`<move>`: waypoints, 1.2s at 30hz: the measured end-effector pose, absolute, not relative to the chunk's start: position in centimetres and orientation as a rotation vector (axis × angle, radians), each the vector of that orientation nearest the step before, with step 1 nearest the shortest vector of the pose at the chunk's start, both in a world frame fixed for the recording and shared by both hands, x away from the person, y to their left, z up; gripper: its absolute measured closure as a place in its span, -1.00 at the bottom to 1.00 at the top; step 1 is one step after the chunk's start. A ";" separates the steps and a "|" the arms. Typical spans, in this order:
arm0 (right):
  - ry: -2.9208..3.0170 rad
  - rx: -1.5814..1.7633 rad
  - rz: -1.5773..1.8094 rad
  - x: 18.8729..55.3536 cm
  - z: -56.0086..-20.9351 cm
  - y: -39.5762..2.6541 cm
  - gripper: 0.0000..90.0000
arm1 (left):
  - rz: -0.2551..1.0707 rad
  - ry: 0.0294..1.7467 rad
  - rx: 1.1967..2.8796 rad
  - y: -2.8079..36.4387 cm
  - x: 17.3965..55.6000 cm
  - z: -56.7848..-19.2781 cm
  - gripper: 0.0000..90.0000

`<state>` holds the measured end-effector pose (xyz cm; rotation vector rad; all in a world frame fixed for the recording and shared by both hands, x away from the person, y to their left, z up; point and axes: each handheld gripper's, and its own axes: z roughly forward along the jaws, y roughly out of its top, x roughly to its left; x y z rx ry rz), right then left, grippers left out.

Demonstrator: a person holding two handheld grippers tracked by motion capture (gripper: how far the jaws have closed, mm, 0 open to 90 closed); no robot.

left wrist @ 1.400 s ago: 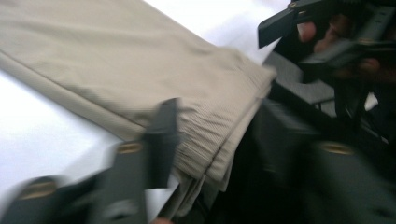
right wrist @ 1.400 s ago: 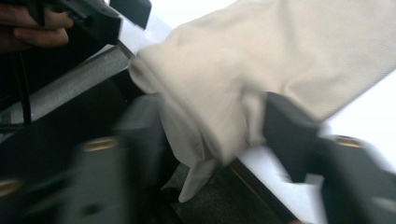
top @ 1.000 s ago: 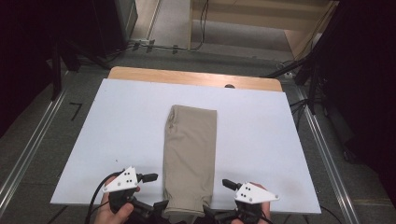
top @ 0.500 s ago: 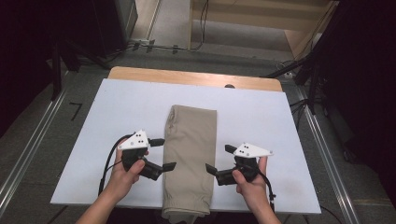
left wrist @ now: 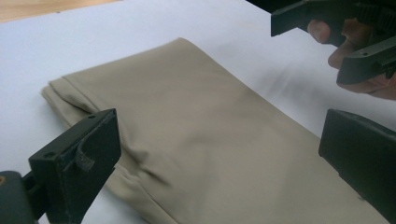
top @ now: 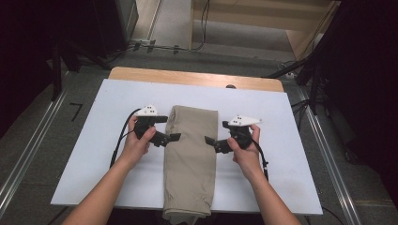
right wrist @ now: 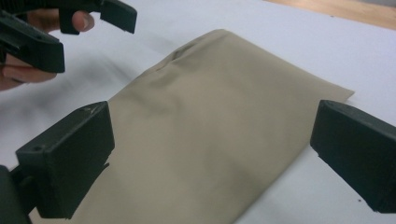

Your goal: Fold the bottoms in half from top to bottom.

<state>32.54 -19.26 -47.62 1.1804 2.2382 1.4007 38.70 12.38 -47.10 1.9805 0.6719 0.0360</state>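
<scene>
Trousers [top: 191,154], one folded tan pair, lie lengthwise mid-table [top: 94,154]. Two grippers flank them: left gripper [top: 170,137] with fingers just opened wide, right gripper [top: 211,142] with fingers apart; nothing gripped.

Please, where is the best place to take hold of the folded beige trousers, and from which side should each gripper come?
Probably the two long side edges of the folded beige trousers, near the far end. The cloth lies flat in a long strip, so only its edges offer a lip. The left gripper would come in low from the left edge, the right gripper from the right; both have open jaws already pointing inward there.
</scene>
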 end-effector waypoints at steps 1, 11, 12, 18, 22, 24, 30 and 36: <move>2.232 1.203 1.400 33.3 -47.7 -19.5 -1.00 | 0.033 0.689 1.979 12.3 39.4 -47.2 -1.00; 2.173 1.451 1.277 39.4 -49.9 -20.5 -0.43 | 0.046 0.908 2.009 11.0 45.6 -48.3 -0.61; 2.182 1.454 1.245 39.9 -50.1 -20.4 -0.40 | 0.067 0.925 2.030 10.8 46.0 -48.4 -0.58; 2.200 1.472 1.126 41.8 -51.3 -20.3 -0.25 | 0.136 1.020 2.083 10.6 47.6 -49.3 -0.30; 2.215 1.467 1.081 42.6 -51.7 -20.2 -0.16 | 0.174 1.043 2.137 10.7 48.0 -50.0 -0.14; 2.228 1.435 1.072 42.7 -51.9 -20.0 -0.03 | 0.183 1.031 2.135 10.8 48.0 -50.1 -0.06; 2.274 1.456 1.158 42.8 -52.0 -19.2 0.72 | 0.183 1.001 2.152 10.3 47.8 -50.3 0.47; 2.309 1.409 1.108 43.0 -51.2 -18.7 0.89 | 0.125 1.013 2.169 9.7 48.2 -49.3 0.98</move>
